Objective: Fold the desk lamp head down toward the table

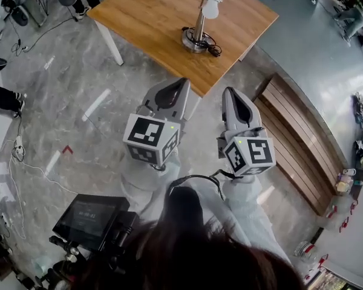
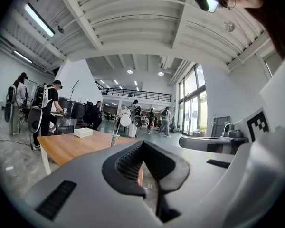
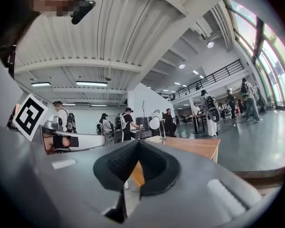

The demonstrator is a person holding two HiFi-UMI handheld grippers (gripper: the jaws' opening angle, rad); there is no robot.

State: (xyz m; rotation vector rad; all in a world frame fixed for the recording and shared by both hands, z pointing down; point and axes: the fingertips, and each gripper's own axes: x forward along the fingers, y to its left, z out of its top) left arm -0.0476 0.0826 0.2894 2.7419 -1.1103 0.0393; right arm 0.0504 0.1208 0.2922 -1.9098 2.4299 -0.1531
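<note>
The silver desk lamp (image 1: 204,14) stands upright on the wooden table (image 1: 151,17), its round base (image 1: 195,41) ringed by a black cord. My left gripper (image 1: 183,83) and right gripper (image 1: 230,93) are held side by side just short of the table's near corner, both shut and empty, pointing level toward the lamp. In the left gripper view the lamp (image 2: 120,121) stands far beyond my shut left gripper (image 2: 143,143). The right gripper view shows the lamp (image 3: 156,123) on the table (image 3: 194,146) past my shut right gripper (image 3: 138,143).
A slatted wooden bench (image 1: 299,141) runs along the floor to the right of the table. A white box (image 2: 82,132) lies on the table's far side. Several people (image 2: 46,106) stand behind the table. A black device (image 1: 91,219) and cables (image 1: 24,162) sit at lower left.
</note>
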